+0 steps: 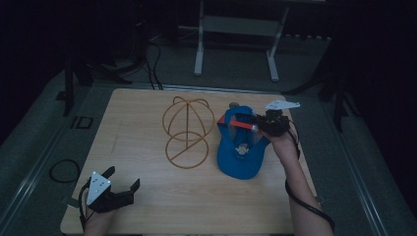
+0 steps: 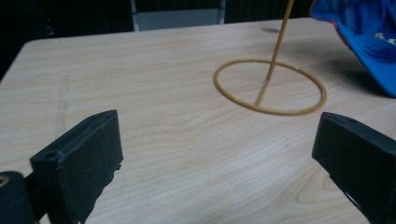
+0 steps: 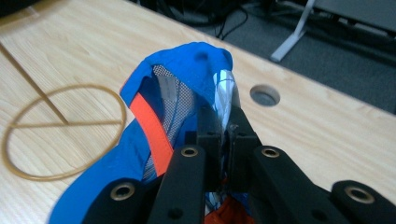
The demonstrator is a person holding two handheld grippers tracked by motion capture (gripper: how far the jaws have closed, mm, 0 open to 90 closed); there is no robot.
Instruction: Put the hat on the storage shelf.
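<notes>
The blue cap [image 1: 239, 150] lies on the right half of the bench [image 1: 147, 196], just right of the yellow wire stand [image 1: 187, 130], with its back edge lifted off the wood and its peak end nearer the person. The room is dim in the high view, so the small badge on the cap's front is too small to read, and the cap's far rim is partly covered by the right claw [image 1: 256, 127]. In the right gripper view the cap [image 3: 187, 60] shows its mesh lining and an orange band inside; its lower part is cut off by the frame's bottom edge and hidden behind the black jaws. The right claw [image 3: 226, 123] is pinched together on the cap's back edge, a fold of pale shiny lining caught between the pads, and the cap hangs from that grip toward the near left. Past the cap in that view sits a round hole [image 3: 265, 95] in the bench top. The left claw [image 1: 123, 179] rests at the near left corner of the bench, well apart from the cap, its jaws spread wide with nothing between them. In the left gripper view the stand's ring base [image 2: 270, 87] lies ahead on the bench, its upright rod running out of the top edge, and a corner of the cap [image 2: 369, 42] shows at the far right.
</notes>
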